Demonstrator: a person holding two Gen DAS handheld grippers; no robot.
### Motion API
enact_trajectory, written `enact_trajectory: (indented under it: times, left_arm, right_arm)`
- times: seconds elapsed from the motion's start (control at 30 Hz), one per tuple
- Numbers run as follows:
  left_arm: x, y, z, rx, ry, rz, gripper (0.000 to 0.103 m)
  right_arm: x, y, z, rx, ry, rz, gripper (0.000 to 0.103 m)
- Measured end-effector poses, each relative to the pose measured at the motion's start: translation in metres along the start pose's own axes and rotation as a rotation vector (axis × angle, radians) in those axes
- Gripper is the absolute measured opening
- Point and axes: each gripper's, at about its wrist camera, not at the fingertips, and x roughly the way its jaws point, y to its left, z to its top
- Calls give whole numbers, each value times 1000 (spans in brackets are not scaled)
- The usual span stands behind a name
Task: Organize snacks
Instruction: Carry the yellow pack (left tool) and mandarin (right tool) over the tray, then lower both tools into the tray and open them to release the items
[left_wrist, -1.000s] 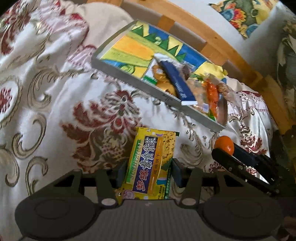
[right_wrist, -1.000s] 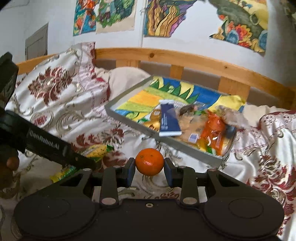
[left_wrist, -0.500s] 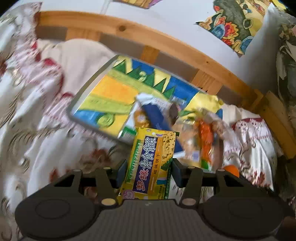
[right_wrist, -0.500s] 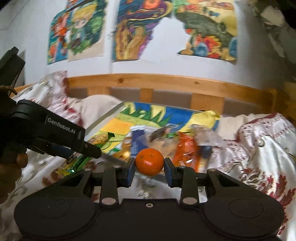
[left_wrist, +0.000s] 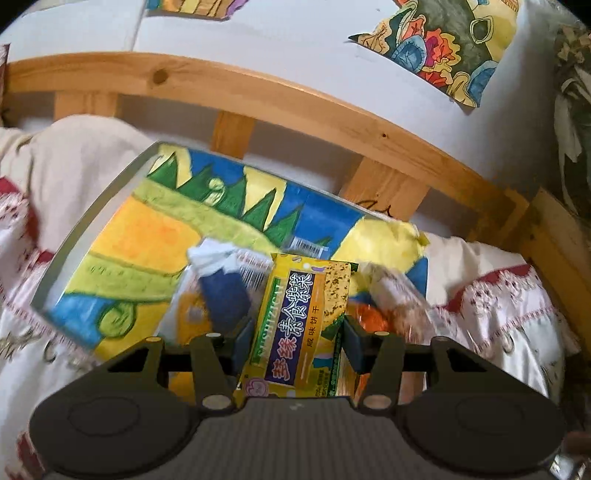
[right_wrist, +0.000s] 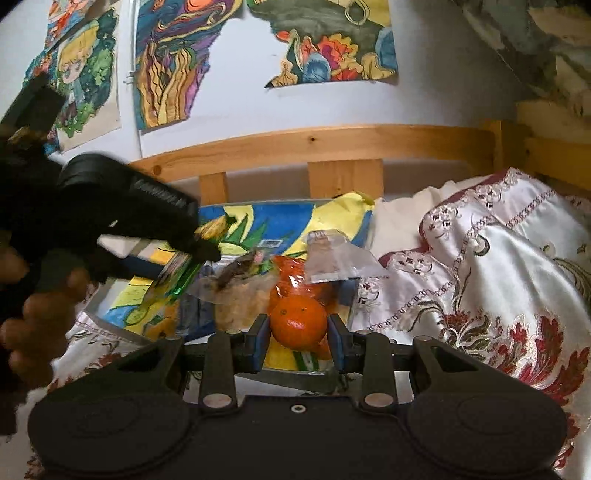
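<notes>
My left gripper (left_wrist: 297, 347) is shut on a yellow biscuit packet (left_wrist: 299, 325) and holds it above the near part of a grey tray (left_wrist: 85, 229) lined with a colourful drawing. The tray holds a blue packet (left_wrist: 221, 295) and other wrapped snacks (left_wrist: 399, 299). My right gripper (right_wrist: 298, 343) is shut on an orange mandarin (right_wrist: 298, 323) over the tray's near right corner, above an orange snack bag (right_wrist: 295, 273). The left gripper (right_wrist: 140, 214) with its packet (right_wrist: 177, 269) also shows in the right wrist view.
The tray (right_wrist: 110, 321) rests on a bed with a white and red patterned cover (right_wrist: 480, 266). A wooden headboard (left_wrist: 332, 122) runs behind it, below a white wall with drawings (right_wrist: 170, 59). A pale pillow (left_wrist: 74, 155) lies left of the tray.
Both grippers have moved forward from the bed cover to above the tray, each still holding its item. The cameras tilted up toward the headboard and wall.
</notes>
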Motion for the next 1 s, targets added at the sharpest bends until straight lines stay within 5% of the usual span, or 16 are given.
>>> enact_trajectory:
  times: [1.0]
  left_arm:
    - [42,-24,-30,117,-34,49,56]
  right_arm:
    - [21,12,-9,-146,29,-70,36]
